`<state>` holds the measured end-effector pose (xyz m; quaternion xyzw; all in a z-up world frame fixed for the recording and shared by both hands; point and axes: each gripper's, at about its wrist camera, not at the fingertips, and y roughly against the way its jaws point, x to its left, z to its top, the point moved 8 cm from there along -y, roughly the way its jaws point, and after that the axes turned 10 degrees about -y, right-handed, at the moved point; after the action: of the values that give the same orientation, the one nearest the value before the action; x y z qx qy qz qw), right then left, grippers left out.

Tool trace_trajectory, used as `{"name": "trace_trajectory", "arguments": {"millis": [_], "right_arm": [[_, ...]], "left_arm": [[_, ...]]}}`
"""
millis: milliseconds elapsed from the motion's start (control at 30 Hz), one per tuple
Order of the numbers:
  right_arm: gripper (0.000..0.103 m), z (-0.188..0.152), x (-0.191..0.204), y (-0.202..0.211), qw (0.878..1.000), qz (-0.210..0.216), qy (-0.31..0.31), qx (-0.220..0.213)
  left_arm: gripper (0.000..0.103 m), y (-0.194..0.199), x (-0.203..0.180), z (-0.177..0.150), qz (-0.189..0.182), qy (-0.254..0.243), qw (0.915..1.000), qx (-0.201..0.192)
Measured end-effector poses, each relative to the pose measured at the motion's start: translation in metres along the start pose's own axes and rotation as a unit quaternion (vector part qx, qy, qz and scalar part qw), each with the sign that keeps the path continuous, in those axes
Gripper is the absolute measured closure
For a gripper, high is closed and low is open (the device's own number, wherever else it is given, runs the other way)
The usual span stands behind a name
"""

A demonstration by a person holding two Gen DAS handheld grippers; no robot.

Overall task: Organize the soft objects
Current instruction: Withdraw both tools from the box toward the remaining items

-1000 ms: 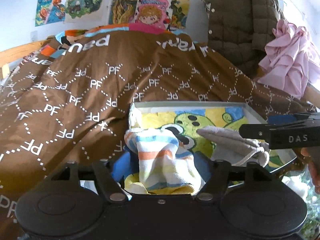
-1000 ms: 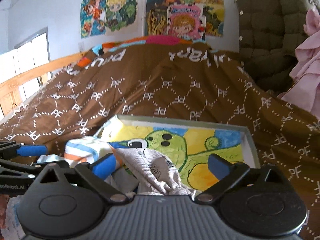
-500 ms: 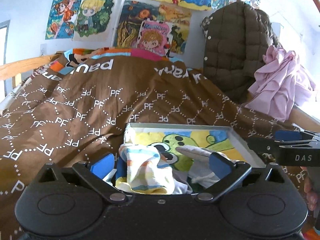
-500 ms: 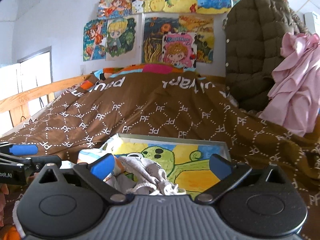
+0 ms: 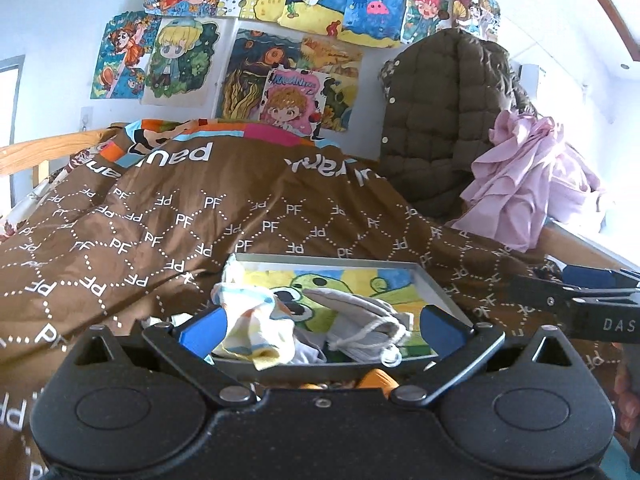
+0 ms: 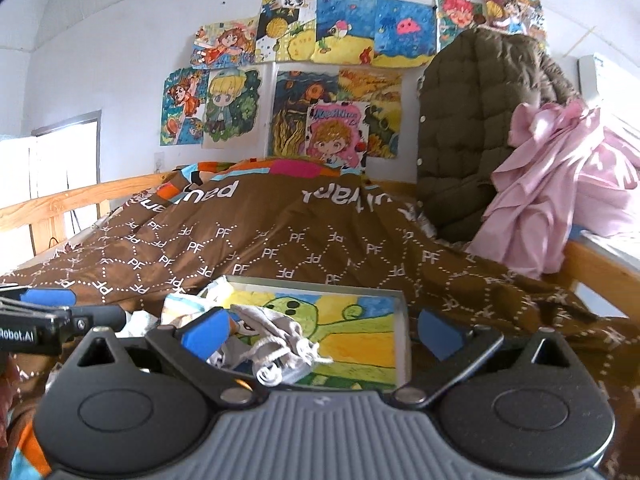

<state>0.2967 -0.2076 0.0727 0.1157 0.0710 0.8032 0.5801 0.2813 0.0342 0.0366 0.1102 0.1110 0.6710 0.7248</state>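
A shallow grey tray [image 5: 434,288] [image 6: 401,316] with a green cartoon picture on its floor lies on the brown bed cover. In it lie a striped pastel towel [image 5: 256,320] [image 6: 180,306] and a grey drawstring pouch [image 5: 360,316] [image 6: 276,330]. My left gripper [image 5: 320,330] stands open, its blue pads wide apart on the near side of the tray and off the cloth. My right gripper [image 6: 320,330] is open too, held back from the tray with nothing between its pads. Each gripper shows at the edge of the other's view.
The brown "PF" bed cover [image 5: 160,232] fills the bed. A wooden rail [image 6: 72,200] runs along the left. A quilted olive jacket [image 5: 444,120] and pink cloth [image 5: 520,184] hang at the right. Drawings cover the wall. Something orange [image 5: 376,380] lies just below the tray's near edge.
The left gripper's jaws opened off the striped towel, which now lies in the tray. Both grippers drew back and rose, so the tray looks smaller and more wall shows.
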Motion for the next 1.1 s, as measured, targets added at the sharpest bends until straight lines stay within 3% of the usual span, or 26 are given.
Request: {"name": "trace_trajectory", "arguments": {"millis": [267,533,1100], "right_arm": [[0.0,-0.025,-0.022,0.045,0.999,-0.033,-0.006,0.003],[0.0,-0.064,-0.042,0.073,0.997,-0.071,-0.024,0.037],[0.0,-0.112,-0.053,0.08,0.991,-0.077,-0.053,0.096]], "left_arm": [[0.001,0.03,-0.027,-0.016,-0.011,0.007,0.9999,0.001],[0.001,0.051,-0.056,-0.043,-0.031,-0.008,0.9992,0.023],[0.001,0.058,-0.078,-0.098,-0.032,-0.004,0.9962,0.08]]}}
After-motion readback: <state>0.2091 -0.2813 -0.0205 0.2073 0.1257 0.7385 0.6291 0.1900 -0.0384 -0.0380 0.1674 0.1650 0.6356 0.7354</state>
